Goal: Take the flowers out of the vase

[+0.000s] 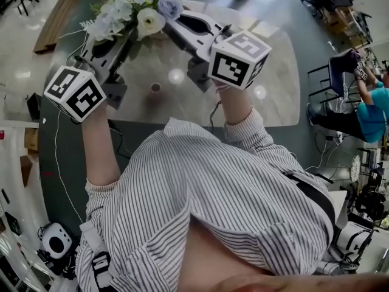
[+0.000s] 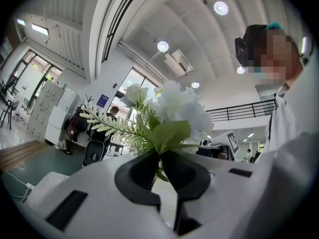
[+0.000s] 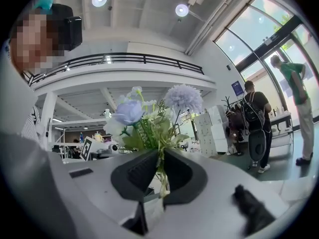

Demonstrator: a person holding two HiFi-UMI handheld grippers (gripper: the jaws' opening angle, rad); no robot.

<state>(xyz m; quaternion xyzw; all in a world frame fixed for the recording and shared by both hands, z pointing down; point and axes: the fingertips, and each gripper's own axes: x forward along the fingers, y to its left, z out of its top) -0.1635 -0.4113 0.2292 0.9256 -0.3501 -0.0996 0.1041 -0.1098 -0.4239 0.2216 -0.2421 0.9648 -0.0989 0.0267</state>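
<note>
Two large surfaces lay below: pale desk (image 1: 276, 72) far, striped shirt (image 1: 231, 199) near. Both grippers were held above the desk. Left gripper (image 2: 159, 163): jaws almost closed, pinching green stems (image 2: 159, 173) of white flowers (image 2: 179, 106) beside a fern sprig (image 2: 107, 123). Right gripper (image 3: 160, 173): jaws almost closed, clamped on stems of blue and lilac flowers (image 3: 130, 112). Both bunches sat together at far left, clear of the desk.

We stand in a big open lab hall.
Beside the table (image 1: 279, 99) we see chairs (image 1: 338, 62) and a seated person (image 1: 371, 114); above the table, a railed balcony (image 3: 124, 59), tall windows (image 3: 259, 39) and round lamps (image 2: 221, 7).
</note>
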